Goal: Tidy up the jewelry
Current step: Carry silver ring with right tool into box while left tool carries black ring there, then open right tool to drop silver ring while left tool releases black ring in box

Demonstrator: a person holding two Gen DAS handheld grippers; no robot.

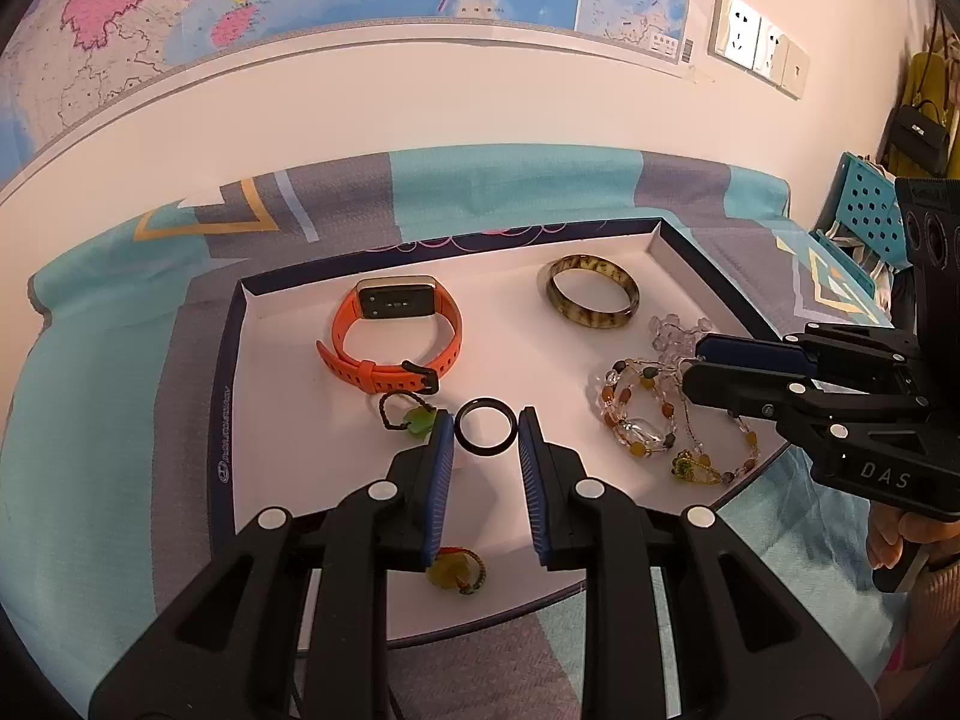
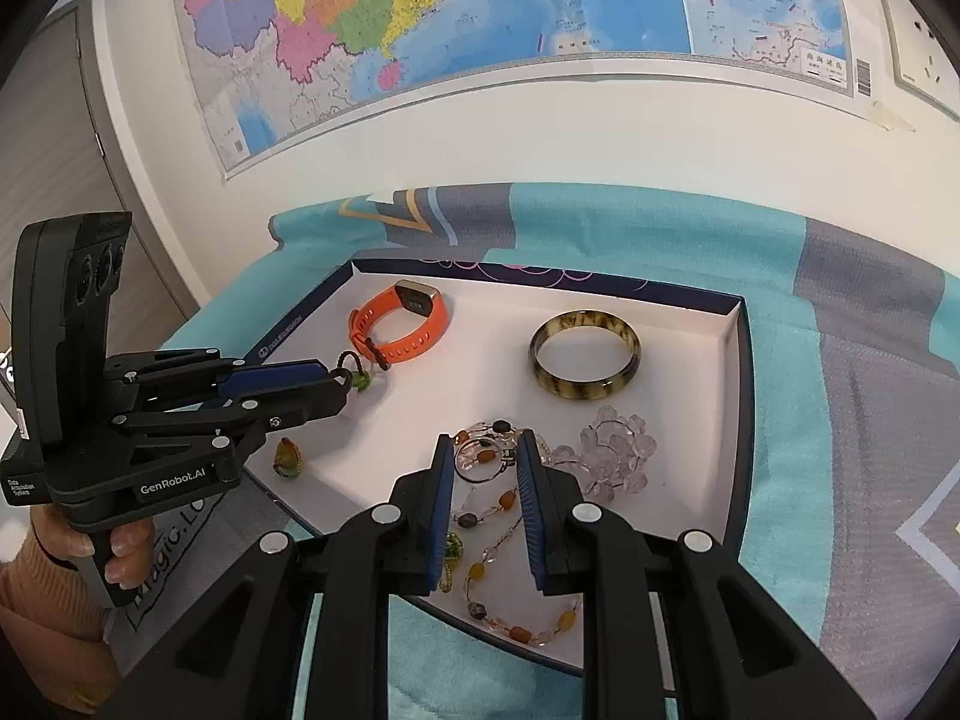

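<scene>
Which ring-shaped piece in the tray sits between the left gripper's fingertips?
The small black ring, between the left gripper pads. The amber bangle and orange watch lie farther back.

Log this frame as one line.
left gripper: shut on black ring | right gripper: shut on silver ring | both over tray
</scene>
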